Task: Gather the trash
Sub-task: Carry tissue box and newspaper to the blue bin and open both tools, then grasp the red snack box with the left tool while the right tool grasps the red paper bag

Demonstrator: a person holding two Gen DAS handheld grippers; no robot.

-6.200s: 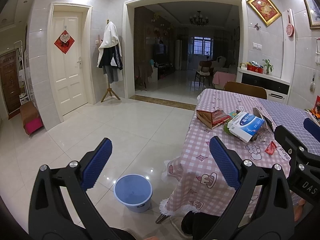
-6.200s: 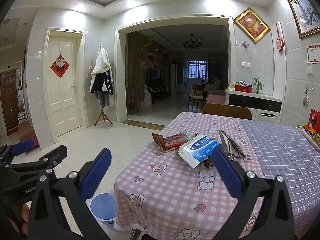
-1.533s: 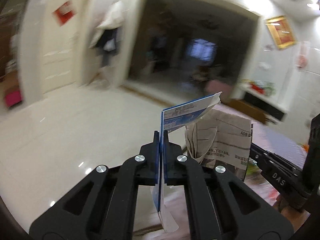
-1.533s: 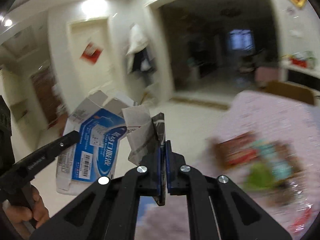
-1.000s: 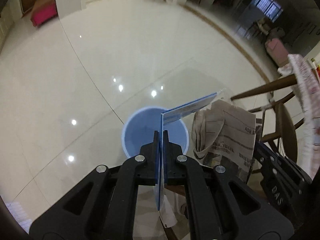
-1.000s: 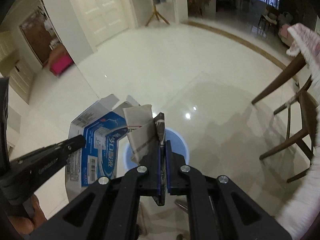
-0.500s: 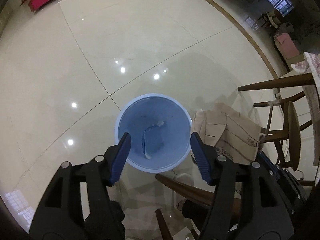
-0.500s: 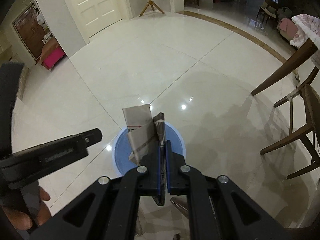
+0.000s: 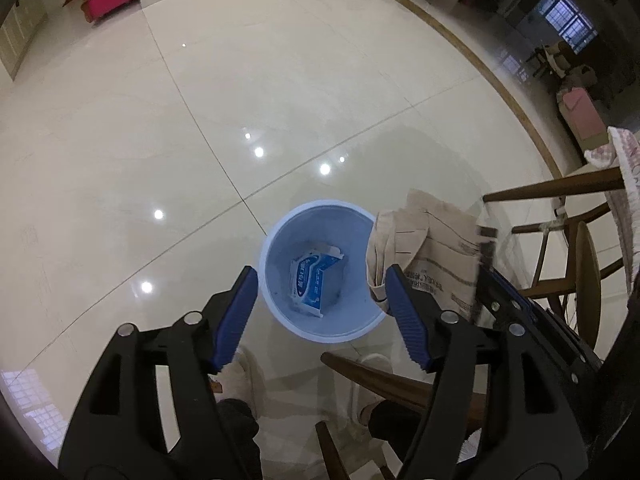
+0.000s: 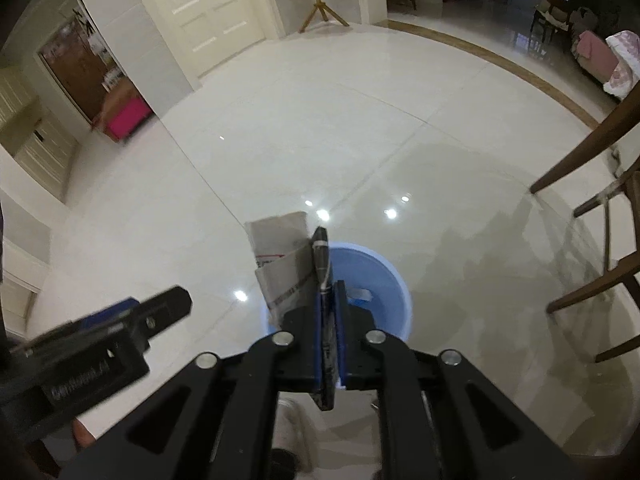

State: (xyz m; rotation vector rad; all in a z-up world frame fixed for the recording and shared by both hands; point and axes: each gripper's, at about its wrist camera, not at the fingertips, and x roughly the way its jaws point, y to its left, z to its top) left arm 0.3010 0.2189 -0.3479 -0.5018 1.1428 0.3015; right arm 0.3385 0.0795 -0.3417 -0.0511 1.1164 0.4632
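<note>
Left gripper (image 9: 320, 312): pointed steeply down over the blue bucket (image 9: 280, 320), its blue pads spread wide with nothing between them; the jaws have just been opening.
Blue-and-white carton (image 9: 314, 280): lies on the bucket's floor, seen between the open fingers; a second ago it was pinched edge-on in this gripper above the bucket.
Bucket: stands on the glossy tiled floor (image 9: 200, 120), just beyond the person's light slippers (image 9: 370, 364) and a dark wooden chair rail at the near edge.
Left-wrist view only: the bucket's whole inside with the carton, and the broad printed face of the folded newspaper (image 9: 428, 256) hanging over the bucket's right rim.
Right gripper (image 10: 330, 320): also tilted steeply down, at the bucket's right side, jaws nearly together; they have just been opening a little, and the dark edge of the paper is between the pads, still pinched as far as the view shows.
Right-wrist view only: the newspaper edge-on, rising past the fingertips over the bucket's near-left rim; the left gripper blurred at the left edge; a white door (image 10: 208, 4) and a pink stool (image 10: 128, 120) far left.
Far right: wooden chair legs (image 10: 580, 168) and a corner of the checked tablecloth (image 9: 624, 160).
</note>
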